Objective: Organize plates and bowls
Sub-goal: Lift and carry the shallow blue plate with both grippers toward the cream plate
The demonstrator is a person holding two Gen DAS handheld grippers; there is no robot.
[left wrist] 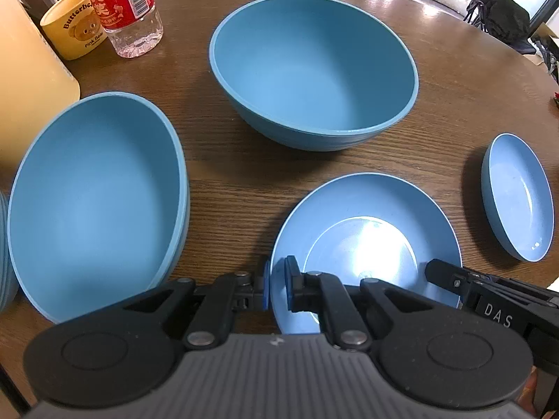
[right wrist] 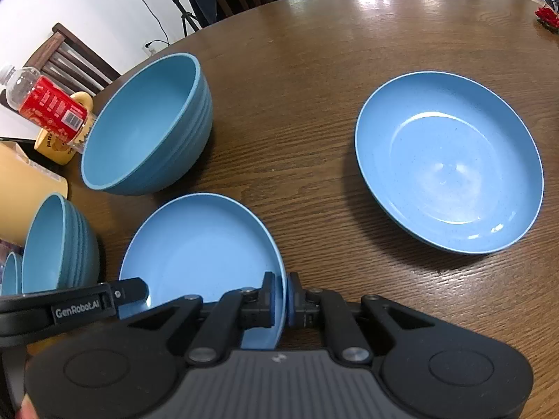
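**Both grippers clamped on one shallow plate, left and right rim**

Working left to right in the left wrist view, we record a deep matte blue bowl at the left edge, a second deep matte blue bowl farther back at centre, the shallow glossy blue plate nearest us, and a second shallow blue plate lying apart at the right, all on the round brown wooden table. Behind the left bowl stand a yellow bear-print mug and a clear red-labelled bottle.

The left gripper is narrowed onto the near plate's left rim, pads either side of the wall. The right gripper is likewise pinched on the same plate's right rim.

We judge the plate light, rigid and smooth-surfaced, probably plastic or melamine, so liable to slip in the pads if tilted. The rim is the only practical hold; opposed grips such as these should keep it level. We cannot tell whether it rests on the table or is just lifted
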